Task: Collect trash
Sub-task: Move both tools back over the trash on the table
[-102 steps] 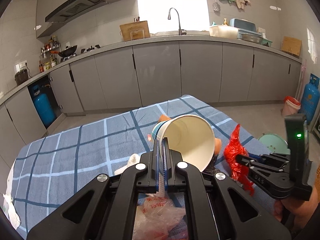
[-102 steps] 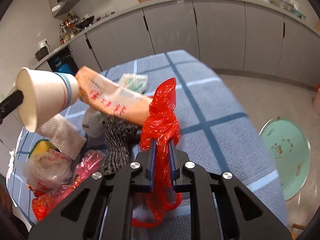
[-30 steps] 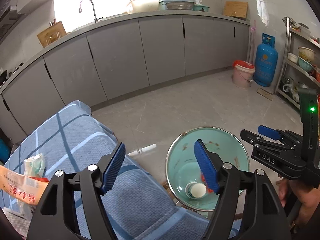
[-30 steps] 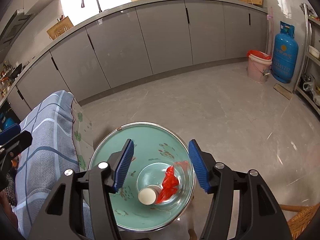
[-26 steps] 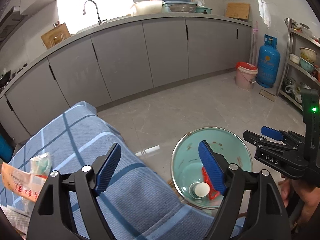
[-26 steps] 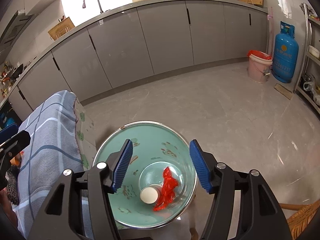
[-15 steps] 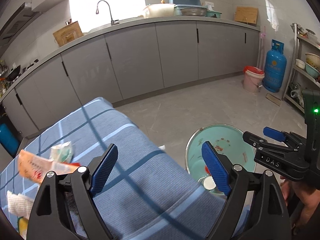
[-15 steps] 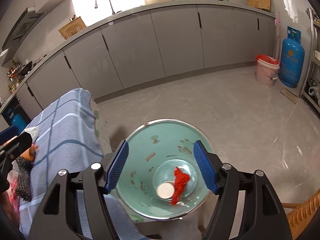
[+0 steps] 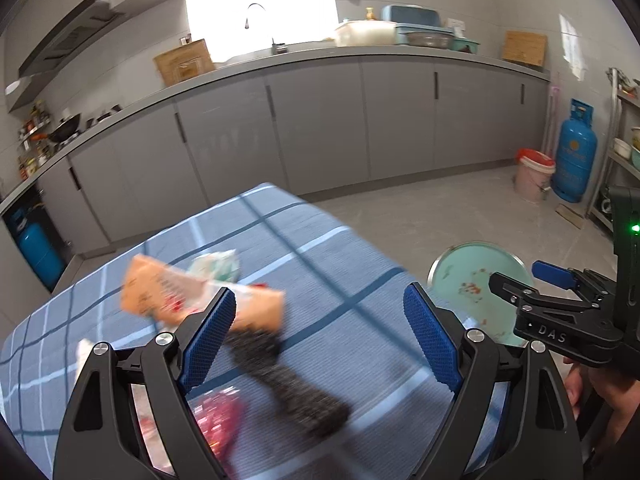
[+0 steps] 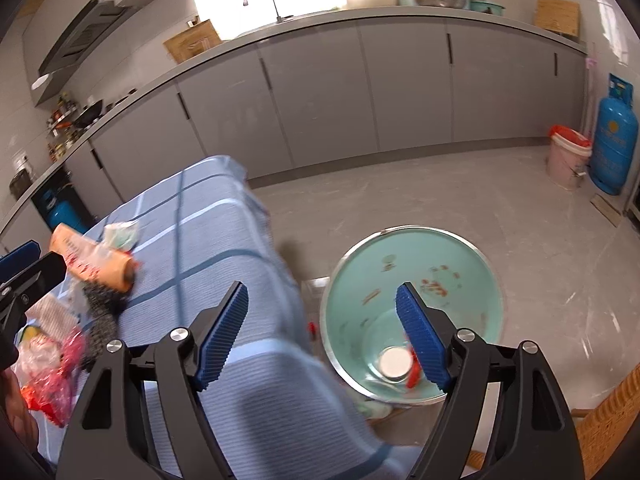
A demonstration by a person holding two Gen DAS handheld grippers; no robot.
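Several bits of trash lie on the table point(image 9: 328, 248), on the blue check cloth: an orange wrapper point(image 9: 192, 300), a small pale green packet point(image 9: 218, 264) just beyond it, a dark knit cloth point(image 9: 288, 384) touching the wrapper's near end, and a clear bag with red print point(image 9: 216, 412) nearest. Off the table's right edge, down on the floor side, stands the teal basin point(image 10: 416, 264), with a paper cup point(image 10: 395, 361) and a red bag point(image 10: 414, 374) already in its bottom.

Left gripper point(image 9: 320, 336) hangs over the pile, jaws wide apart and empty. Right gripper point(image 10: 322, 334) sits over the gap between table and basin, jaws opening, nothing between them.

Handling guess: all of it light. Wrapper looks crinkly film, probably slick and springy, so pinch it across the flat middle or a crimped end. Knit cloth is soft and floppy with good friction; grab the bunched middle, as an end would dangle. Clear bag is thin and crushable; take a gathered fold, not the smooth face. Nothing looks fragile. Left view is blurred, so exact overlaps are unclear.
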